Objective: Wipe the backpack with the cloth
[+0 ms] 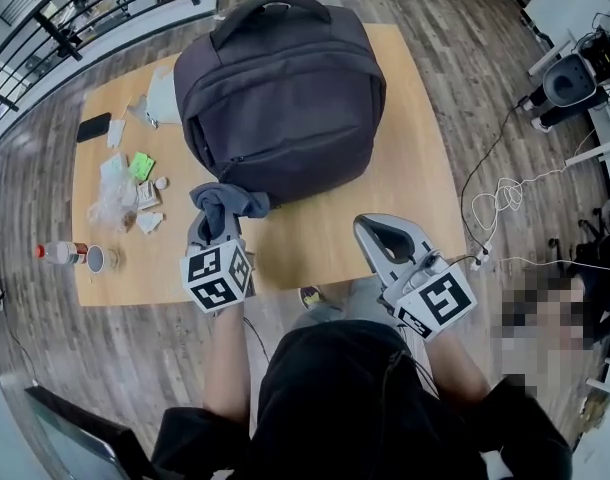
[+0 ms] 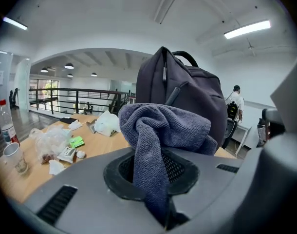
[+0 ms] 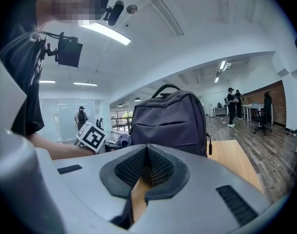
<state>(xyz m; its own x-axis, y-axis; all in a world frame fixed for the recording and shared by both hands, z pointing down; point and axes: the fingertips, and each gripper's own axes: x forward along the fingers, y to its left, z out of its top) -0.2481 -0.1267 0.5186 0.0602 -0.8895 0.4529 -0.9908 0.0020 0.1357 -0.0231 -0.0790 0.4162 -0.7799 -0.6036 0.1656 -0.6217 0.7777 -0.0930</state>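
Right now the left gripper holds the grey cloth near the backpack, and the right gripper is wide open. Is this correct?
No. The left gripper does hold the grey cloth near the backpack, but the right gripper is shut and empty, as the right gripper view shows.

On the wooden tabletop [image 1: 410, 168], a black phone [image 1: 93, 126], a green packet [image 1: 142, 165] and a crumpled clear bag [image 1: 113, 203] are seen at the left; a bottle [image 1: 60, 253] is stood just beside a paper cup [image 1: 98, 259].
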